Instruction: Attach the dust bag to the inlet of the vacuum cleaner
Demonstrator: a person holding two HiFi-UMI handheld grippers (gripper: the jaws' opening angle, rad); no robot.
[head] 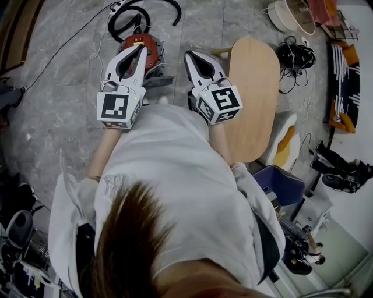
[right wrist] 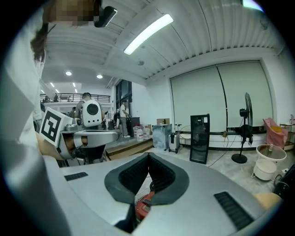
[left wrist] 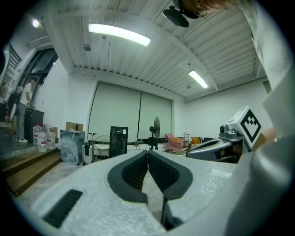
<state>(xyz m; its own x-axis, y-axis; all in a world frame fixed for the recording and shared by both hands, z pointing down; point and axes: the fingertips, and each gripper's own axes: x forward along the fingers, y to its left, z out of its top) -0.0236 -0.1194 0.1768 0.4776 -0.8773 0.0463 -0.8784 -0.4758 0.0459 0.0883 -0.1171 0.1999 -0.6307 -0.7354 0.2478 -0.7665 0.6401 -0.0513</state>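
The red vacuum cleaner [head: 147, 48] lies on the grey floor ahead of the person, its black hose [head: 132, 14] curled behind it. A piece of its red body [right wrist: 144, 205] shows through the gap under the right gripper's jaws. I cannot make out a dust bag in any view. My left gripper [head: 141, 49] is held level at chest height over the vacuum, jaws shut and empty. My right gripper [head: 189, 55] is beside it, tilted slightly down, also shut with nothing in it. Each gripper shows in the other's view: the right gripper [left wrist: 221, 145] and the left gripper [right wrist: 87, 133].
An oval wooden table [head: 253, 99] stands just right of the person, with a tangle of black cables [head: 294, 55] and cushions [head: 285, 142] beyond it. A standing fan [right wrist: 244, 126], a black cabinet [right wrist: 199, 138] and white basins [right wrist: 267, 168] stand along the far wall.
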